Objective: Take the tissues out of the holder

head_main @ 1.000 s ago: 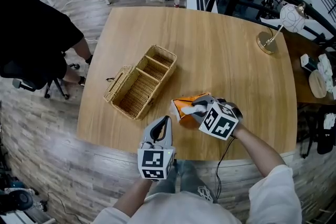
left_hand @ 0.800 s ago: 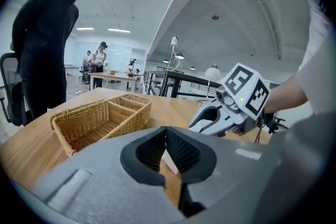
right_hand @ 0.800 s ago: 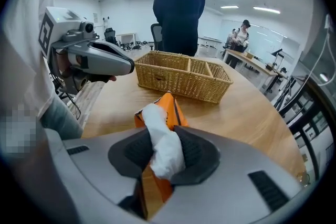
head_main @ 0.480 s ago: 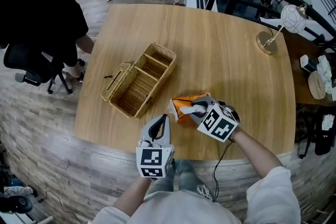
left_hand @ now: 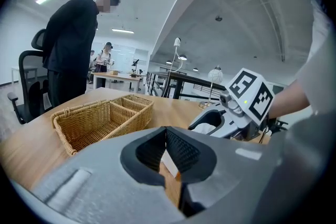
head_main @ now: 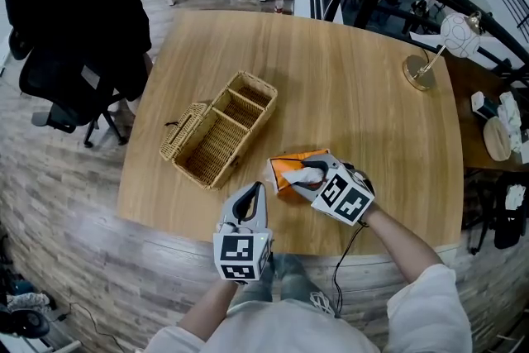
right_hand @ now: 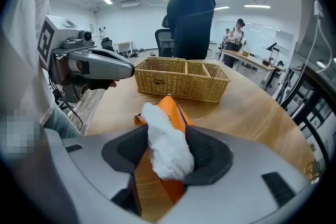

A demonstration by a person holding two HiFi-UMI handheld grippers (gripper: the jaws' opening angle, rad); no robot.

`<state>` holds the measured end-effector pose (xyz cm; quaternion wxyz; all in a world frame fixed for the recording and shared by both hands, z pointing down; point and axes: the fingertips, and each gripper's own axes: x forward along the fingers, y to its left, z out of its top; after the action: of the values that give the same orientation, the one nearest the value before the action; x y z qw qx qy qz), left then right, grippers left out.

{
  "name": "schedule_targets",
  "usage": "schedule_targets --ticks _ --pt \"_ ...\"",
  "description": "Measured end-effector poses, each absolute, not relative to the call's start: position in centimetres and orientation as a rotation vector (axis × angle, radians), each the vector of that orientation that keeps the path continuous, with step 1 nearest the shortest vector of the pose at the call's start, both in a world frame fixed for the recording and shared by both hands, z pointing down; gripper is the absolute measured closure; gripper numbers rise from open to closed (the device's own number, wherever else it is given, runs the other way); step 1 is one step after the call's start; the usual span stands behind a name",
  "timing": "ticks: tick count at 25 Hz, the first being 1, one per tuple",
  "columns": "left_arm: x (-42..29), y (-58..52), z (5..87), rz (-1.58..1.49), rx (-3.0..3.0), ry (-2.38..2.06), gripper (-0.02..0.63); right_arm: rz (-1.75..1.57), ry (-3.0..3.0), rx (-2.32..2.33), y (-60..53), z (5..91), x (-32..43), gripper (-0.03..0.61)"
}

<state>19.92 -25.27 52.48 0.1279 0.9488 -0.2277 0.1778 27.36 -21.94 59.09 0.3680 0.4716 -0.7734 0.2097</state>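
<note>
Orange tissue holder (head_main: pixel 289 167) lies near the front edge of the table (head_main: pixel 355 95), right of the wicker basket (head_main: pixel 216 131). Right gripper (head_main: pixel 307 175): jaws just opened, released around the white tissue (right_hand: pixel 165 147) rising from the holder. Left gripper (head_main: pixel 257 189): clenched, empty, just beside the holder's left end.

**Asker:** Where does the head view sit?

**Describer:** High above, looking steeply down on the whole table (head_main: pixel 355 95). The left gripper (head_main: pixel 257 188) and right gripper (head_main: pixel 302 173) are at its near edge.

**Asker:** And the gripper views?

**Describer:** Each rides low and close behind its own jaws. The left one faces far, the right one far-left. Both share the wicker basket (left_hand: pixel 128 119), and each catches the other gripper.
</note>
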Motion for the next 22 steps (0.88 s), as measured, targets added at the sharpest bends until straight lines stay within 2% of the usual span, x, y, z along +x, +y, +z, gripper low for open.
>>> schedule_targets --ticks 2,4,22 --pt "20.0 -25.3 52.4 0.517 2.763 -0.663 0.604 0.534 -1.992 1.193 -21.9 59.0 27.1 0.350" --pt "20.1 -25.3 52.2 0.515 2.767 -0.664 0.603 0.526 -1.989 1.188 -21.8 58.9 27.1 0.344" --pt "21.0 -25.8 48.1 0.435 2.827 -0.690 0.603 0.534 -2.142 1.509 -21.8 50.5 27.4 0.342"
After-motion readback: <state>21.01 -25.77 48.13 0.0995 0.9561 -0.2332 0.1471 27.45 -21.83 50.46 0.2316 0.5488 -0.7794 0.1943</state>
